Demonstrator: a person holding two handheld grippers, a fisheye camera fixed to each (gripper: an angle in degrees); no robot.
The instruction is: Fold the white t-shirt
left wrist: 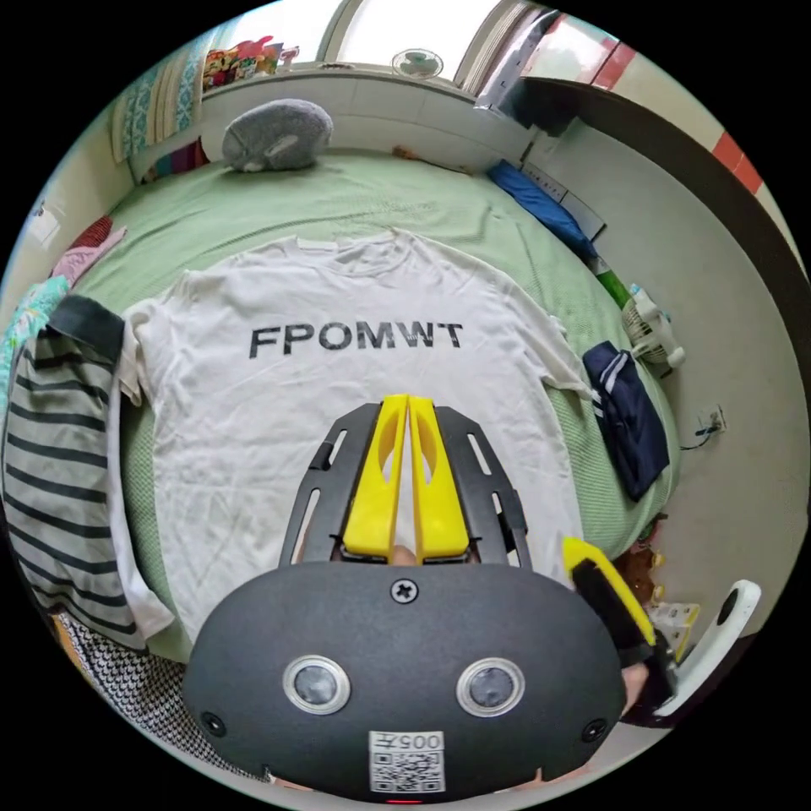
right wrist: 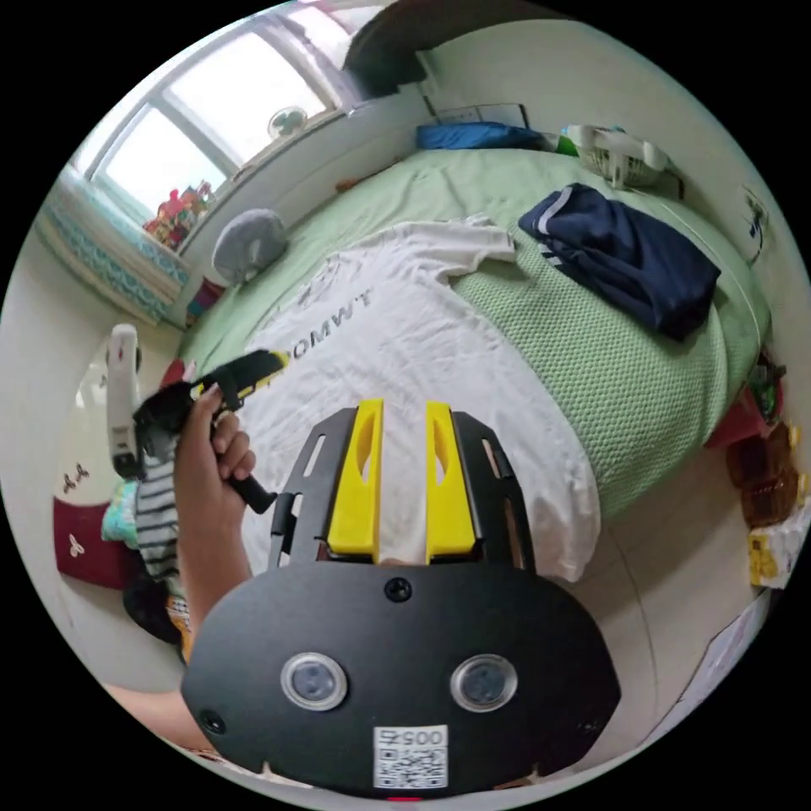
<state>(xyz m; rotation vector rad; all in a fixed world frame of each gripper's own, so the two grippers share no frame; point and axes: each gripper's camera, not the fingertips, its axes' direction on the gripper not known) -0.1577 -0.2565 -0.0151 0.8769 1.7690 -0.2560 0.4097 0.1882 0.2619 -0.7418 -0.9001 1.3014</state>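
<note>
The white t-shirt (left wrist: 338,389) lies spread flat, front up, on the green bed (left wrist: 405,198), with dark lettering across its chest and its hem hanging over the near edge. My left gripper (left wrist: 408,401) hovers above the shirt's lower middle, its yellow jaws pressed together with nothing between them. My right gripper (right wrist: 404,410) is open above the shirt (right wrist: 405,338) near the hem on the right side, its jaws parallel with a gap. A hand holds the left gripper (right wrist: 245,372) over the shirt in the right gripper view. The right gripper (left wrist: 608,591) appears by the bed's near corner.
A striped garment (left wrist: 59,473) lies beside the shirt's left sleeve, touching it. A folded navy garment (left wrist: 629,414) rests near the right sleeve, also seen as navy garment (right wrist: 625,253). A grey pillow (left wrist: 274,135) sits at the head. A small fan (left wrist: 650,329) stands by the wall.
</note>
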